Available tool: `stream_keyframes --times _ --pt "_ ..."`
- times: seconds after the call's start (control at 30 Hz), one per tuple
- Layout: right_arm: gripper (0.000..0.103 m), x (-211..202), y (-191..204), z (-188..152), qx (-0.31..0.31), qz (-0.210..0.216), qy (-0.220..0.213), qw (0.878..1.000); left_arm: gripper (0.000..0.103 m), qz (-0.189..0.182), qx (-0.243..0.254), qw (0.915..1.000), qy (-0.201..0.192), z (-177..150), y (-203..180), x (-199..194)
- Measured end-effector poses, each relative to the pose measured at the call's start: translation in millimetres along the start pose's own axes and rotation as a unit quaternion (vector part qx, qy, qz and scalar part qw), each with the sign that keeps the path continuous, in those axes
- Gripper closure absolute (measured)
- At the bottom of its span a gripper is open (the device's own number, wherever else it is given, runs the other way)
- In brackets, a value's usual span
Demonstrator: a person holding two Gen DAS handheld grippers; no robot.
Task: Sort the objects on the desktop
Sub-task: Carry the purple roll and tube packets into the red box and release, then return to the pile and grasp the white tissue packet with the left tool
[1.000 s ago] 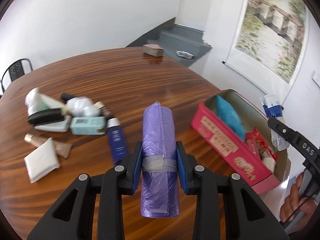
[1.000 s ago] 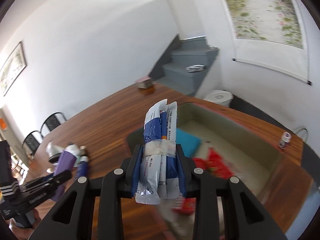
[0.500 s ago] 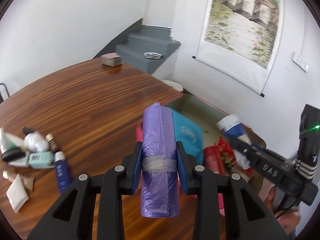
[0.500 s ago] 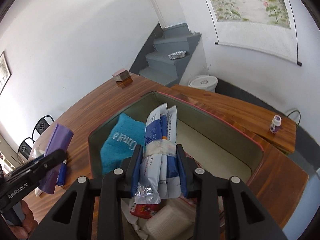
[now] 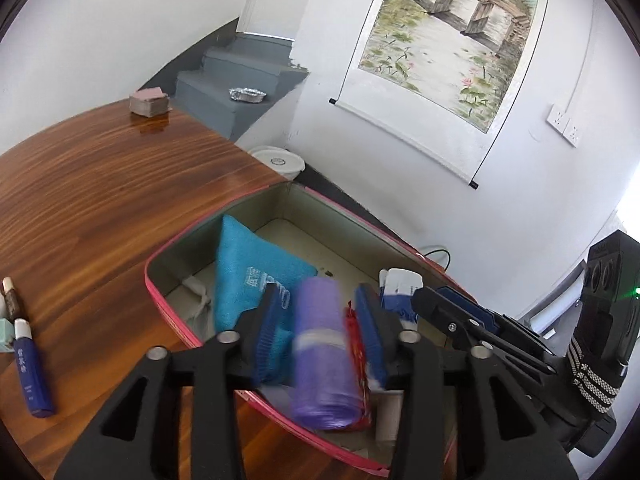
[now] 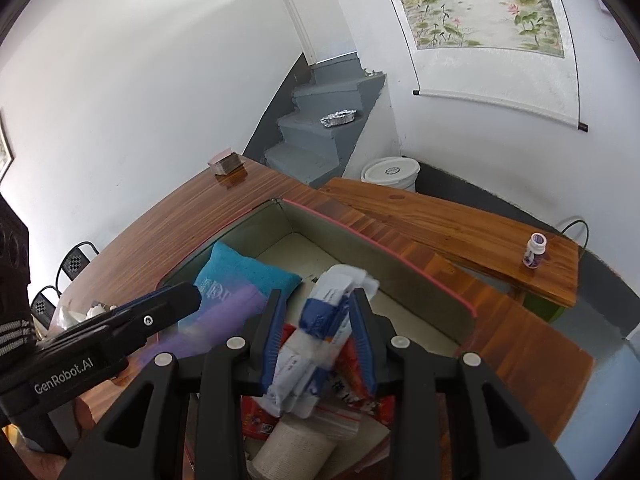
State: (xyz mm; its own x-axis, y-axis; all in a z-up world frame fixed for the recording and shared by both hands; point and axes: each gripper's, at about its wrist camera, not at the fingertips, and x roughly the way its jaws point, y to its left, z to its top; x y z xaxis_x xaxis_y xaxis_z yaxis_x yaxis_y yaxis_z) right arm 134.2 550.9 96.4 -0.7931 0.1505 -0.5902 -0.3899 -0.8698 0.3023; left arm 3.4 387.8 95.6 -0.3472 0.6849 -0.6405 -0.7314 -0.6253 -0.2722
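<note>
A pink-rimmed box (image 5: 256,212) lies open on the wooden table, with a blue pouch (image 5: 248,264) and red packets (image 5: 354,328) inside. My left gripper (image 5: 318,296) hangs over it with its jaws opening. The purple bag roll (image 5: 324,360) is blurred between the pads, with a gap on each side. My right gripper (image 6: 317,298) is also above the box (image 6: 360,252), shut on a taped blue-and-white packet bundle (image 6: 320,332) that leans askew. Seen from the right wrist, the purple roll (image 6: 224,316) sits beside the left gripper's fingers (image 6: 160,312).
A dark blue tube (image 5: 30,364) lies on the table left of the box. A brown card stack (image 5: 148,104) sits at the far edge. A white bucket (image 5: 280,162) stands on the floor, and a small bottle (image 6: 534,250) on a wooden bench.
Both grippers have swung from the table to over the box. The left jaws have spread and the purple roll has come loose. The packet bundle has tilted in the right gripper.
</note>
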Motion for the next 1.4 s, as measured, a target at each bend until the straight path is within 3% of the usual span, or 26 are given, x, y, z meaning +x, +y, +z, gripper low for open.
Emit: stream_keyframes --times 0.07,0.53,0.63,0.9,0.97,1.03,1.07,1.2,1.4 --pt "0.065 0.3 1.3 -0.1 0.000 0.000 0.000 1.000 0.047 0.010 0.002 0.9999 -0.009 -0.8 1.1 -6.1" --pt "0.065 4.4 47.7 -10.7 -0.023 0.039 0.012 0.999 0.047 0.113 -0.044 0.9925 -0.013 -23.2 70.3 -46.6" --pt "0.056 7.4 66.0 -16.2 -0.035 0.055 0.019 0.998 0.047 0.136 -0.066 0.9884 -0.013 -30.9 95.2 -58.4" --pt "0.052 16.5 123.8 -33.7 -0.072 0.104 0.043 0.991 0.047 0.220 -0.108 0.9692 -0.026 -55.3 168.6 -110.7" --pt "0.046 18.9 140.9 -39.8 -0.085 0.117 0.050 0.988 0.047 0.242 -0.112 0.9635 -0.023 -62.9 187.8 -121.5" --pt "0.028 20.6 155.5 -47.2 -0.095 0.125 0.054 0.986 0.047 0.257 -0.118 0.9590 -0.017 -70.6 208.6 -130.9" --pt "0.026 20.3 163.1 -52.4 -0.104 0.129 0.055 0.985 0.047 0.267 -0.124 0.9556 -0.012 -76.9 222.0 -136.4" --pt "0.026 28.3 190.8 -66.7 -0.131 0.142 0.073 0.978 0.047 0.270 -0.140 0.9528 -0.001 -92.4 258.8 -151.3" --pt "0.026 38.2 222.1 -80.3 -0.150 0.152 0.091 0.973 0.047 0.231 -0.136 0.9633 0.005 -104.6 290.9 -162.5"
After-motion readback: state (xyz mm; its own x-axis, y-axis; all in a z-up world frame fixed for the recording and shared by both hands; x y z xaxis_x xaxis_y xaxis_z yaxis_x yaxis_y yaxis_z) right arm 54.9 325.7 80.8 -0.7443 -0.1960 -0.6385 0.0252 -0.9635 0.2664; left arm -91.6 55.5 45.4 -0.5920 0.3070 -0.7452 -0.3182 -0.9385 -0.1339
